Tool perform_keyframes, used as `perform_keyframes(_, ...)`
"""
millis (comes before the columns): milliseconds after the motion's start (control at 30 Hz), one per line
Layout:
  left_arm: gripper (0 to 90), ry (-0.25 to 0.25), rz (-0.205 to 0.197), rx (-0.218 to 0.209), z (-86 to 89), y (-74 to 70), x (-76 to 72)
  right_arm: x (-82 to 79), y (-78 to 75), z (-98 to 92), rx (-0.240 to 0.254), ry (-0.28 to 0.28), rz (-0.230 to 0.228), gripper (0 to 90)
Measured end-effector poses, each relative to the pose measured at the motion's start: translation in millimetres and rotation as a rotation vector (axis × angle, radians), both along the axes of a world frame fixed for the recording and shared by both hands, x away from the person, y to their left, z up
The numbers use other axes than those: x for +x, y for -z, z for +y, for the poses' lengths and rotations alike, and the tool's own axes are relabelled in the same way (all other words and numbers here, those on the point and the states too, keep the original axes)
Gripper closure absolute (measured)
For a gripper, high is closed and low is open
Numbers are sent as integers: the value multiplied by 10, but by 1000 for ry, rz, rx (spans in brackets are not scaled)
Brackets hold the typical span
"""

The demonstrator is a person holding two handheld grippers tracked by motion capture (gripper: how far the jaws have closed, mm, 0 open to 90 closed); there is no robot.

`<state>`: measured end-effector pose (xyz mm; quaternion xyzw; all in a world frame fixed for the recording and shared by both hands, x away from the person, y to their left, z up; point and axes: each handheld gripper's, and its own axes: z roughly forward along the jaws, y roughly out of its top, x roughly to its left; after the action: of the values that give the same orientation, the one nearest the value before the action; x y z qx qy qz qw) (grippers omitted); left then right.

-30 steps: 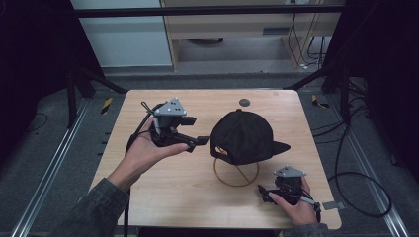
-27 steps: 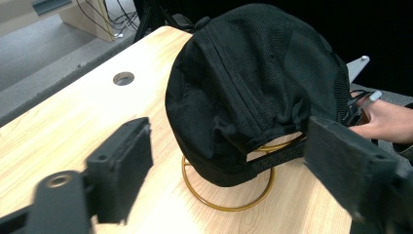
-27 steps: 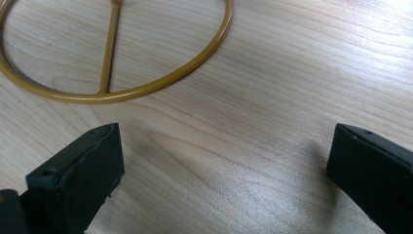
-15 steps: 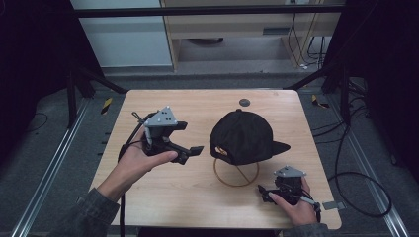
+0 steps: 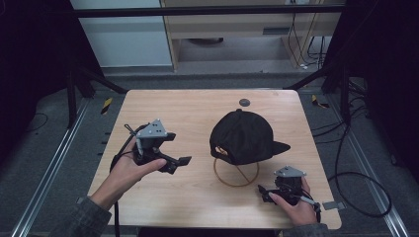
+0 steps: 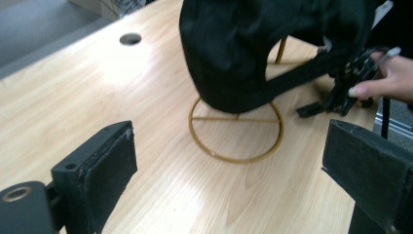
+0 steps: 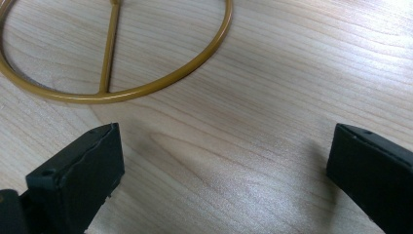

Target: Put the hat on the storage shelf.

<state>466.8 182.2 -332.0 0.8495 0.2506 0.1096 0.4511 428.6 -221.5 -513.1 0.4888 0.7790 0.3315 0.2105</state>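
The left tool [image 5: 184,161] has drawn back from the black cap [image 5: 245,137], lower and nearer the person; its jaws have just been opening and stand wide, empty. The cap sits on its gold wire stand [image 5: 236,173] mid-bench [image 5: 197,106]. The right tool [image 5: 262,189], just beside the stand's ring, gapes empty, unmoved.

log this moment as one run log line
left gripper: jaws open, just widened, nothing between | right gripper: open, on table | black cap: on gold stand

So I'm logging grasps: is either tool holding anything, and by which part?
Nothing is held: the left tool and right tool are open, apart from the black fabric cap.
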Motion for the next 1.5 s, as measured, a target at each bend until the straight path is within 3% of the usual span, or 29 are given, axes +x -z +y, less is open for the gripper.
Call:
perform_keyframes(333, 45, -21, 37, 26, 137, 354, -22, -1, 0, 0, 0, 0, 0, 5)
perform_keyframes(700, 44, -145, 82, 68, 533, 839, 111, -2, 0, 1, 0, 2, 0, 5)
perform_keyframes(967, 45, -200, 86, 111, 739, 996, 166, -3, 0, 2, 0, 2, -1, 5)
perform_keyframes(1100, 44, -207, 79, 160, 809, 1083, 171, -3, 0, 2, 0, 2, -1, 5)
perform_keyframes(1500, 41, -220, 99, 212, 956, 1308, 155, -3, 0, 2, 1, 2, -1, 5)
